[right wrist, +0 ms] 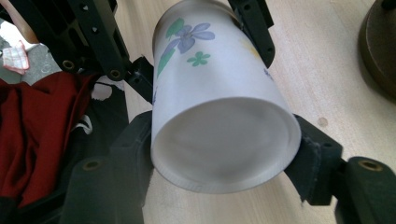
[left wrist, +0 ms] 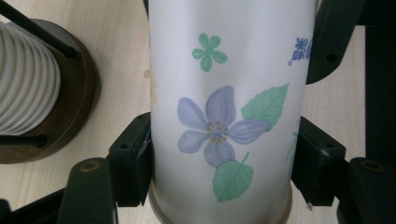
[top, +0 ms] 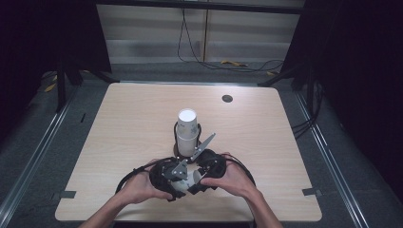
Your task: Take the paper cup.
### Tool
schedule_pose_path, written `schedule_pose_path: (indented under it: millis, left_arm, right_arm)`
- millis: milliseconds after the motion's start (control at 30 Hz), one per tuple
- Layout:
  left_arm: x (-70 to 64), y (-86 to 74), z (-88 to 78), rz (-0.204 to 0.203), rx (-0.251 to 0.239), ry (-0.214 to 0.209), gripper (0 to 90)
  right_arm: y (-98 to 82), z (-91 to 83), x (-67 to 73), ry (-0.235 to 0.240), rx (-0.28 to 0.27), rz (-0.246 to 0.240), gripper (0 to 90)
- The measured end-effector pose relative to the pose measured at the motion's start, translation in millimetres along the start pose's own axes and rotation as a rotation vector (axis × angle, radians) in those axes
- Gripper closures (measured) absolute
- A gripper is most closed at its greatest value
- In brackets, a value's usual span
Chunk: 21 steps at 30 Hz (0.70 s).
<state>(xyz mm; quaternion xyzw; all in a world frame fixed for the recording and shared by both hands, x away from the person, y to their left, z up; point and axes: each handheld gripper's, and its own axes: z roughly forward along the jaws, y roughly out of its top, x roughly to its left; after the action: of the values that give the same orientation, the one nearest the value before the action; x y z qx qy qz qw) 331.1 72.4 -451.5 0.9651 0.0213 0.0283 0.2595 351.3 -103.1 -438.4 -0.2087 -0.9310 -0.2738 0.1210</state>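
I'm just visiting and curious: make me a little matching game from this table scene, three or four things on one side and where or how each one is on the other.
Things:
1. flowered paper cup
2. stack of white cups
3. dark round disc
4. left gripper

Places or states:
A. set in the table top near its far edge
B. clamped between both pairs of black jaws
C. upright in a dark wooden holder
D. closed on the cup's sides

Pairs: 1-B, 2-C, 3-A, 4-D

Cup (left wrist: 224,112) rim, perhaps its mouth, cut off
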Motion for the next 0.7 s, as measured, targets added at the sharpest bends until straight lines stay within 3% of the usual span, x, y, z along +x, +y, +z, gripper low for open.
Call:
schedule_pose_path:
  millis: [200, 300, 333, 533, 700]
  left_arm:
    - [-0.4, -1.3, -0.1, -0.011, -0.022, -0.009, 32.4]
    - [-0.3, -1.3, -1.3, 0.011, -0.015, 0.000, 32.4]
    - [-1.4, -1.6, -2.2, 0.011, -0.027, 0.019, 32.1]
    - [1.0, -5.0, -4.0, -0.006, -0.066, 0.010, 30.8]
    - [2.3, -4.4, -8.4, -0.004, -0.090, 0.016, 27.2]
  right_arm:
    - [1.6, -2.3, 0.5, 0.012, -0.002, -0.005, 33.4]
    - [1.0, -2.3, 0.9, 0.012, -0.005, -0.002, 34.0]
    - [0.8, -2.6, 0.5, 0.005, -0.012, -0.002, 34.3]
    - [-1.2, -5.9, -1.8, 0.020, -0.033, 0.010, 35.6]
    - [-1.3, -9.5, 0.0, 0.006, -0.053, 0.004, 36.0]
